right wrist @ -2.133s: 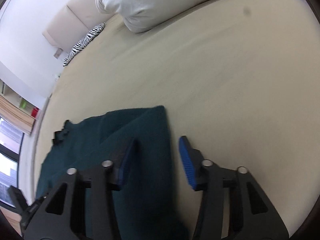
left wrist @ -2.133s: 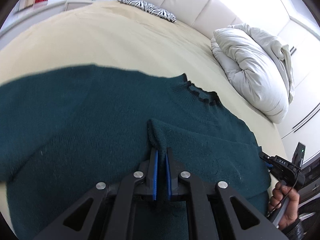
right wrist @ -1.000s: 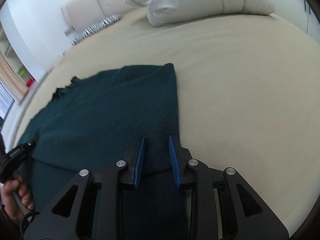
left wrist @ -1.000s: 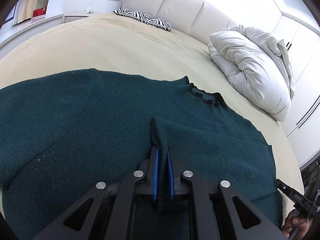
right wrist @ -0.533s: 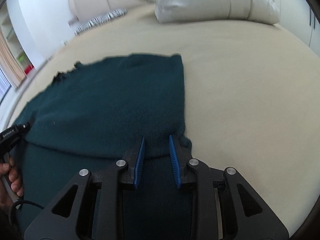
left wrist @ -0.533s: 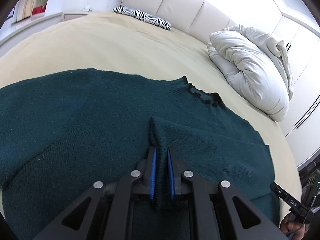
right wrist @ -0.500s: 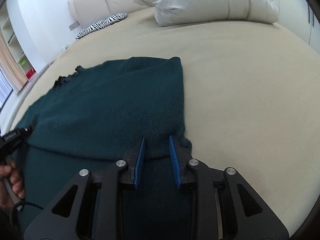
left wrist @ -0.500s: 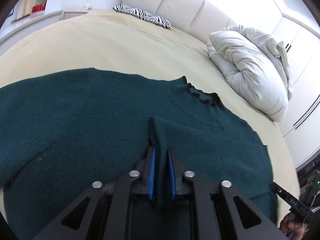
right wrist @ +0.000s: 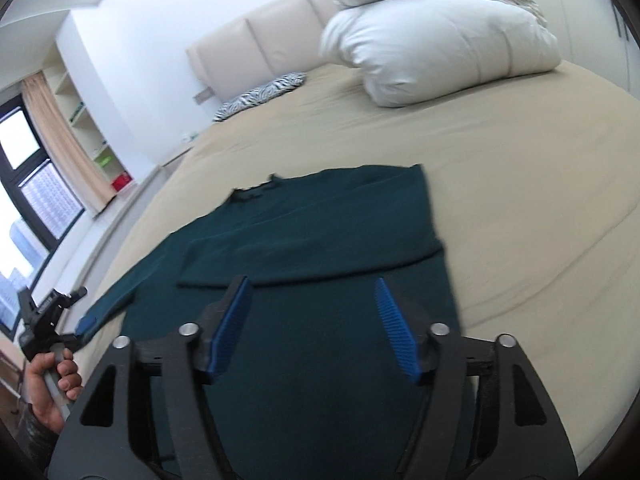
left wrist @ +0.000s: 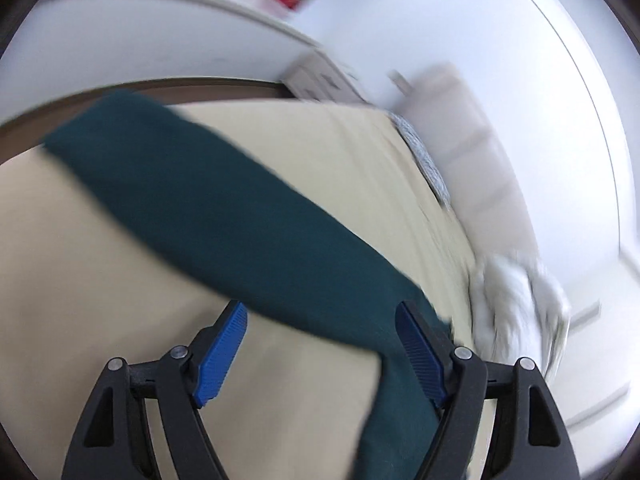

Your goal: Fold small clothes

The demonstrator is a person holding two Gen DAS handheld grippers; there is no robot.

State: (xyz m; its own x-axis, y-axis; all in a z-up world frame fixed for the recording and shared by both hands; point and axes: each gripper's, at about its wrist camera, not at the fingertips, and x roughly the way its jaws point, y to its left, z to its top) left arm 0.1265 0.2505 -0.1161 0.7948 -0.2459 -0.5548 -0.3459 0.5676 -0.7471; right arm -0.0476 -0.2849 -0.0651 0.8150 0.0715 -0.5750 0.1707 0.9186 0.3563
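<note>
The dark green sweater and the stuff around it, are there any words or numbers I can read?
None can be read.
Dark green knitted sweater: no label or print shows.
Beige bed sheet: plain.
Black handheld left gripper: any marking is too small and blurred.
Left wrist view: motion-blurred, nothing legible.

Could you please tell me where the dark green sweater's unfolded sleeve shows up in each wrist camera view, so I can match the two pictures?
Left wrist view: the sleeve runs as a blurred diagonal band from upper left to lower right, passing between the open left gripper.
Right wrist view: the same sleeve lies at lower left, ending by the left gripper.
Shared landmark: the zebra-print pillow, blurred grey in the left view.
</note>
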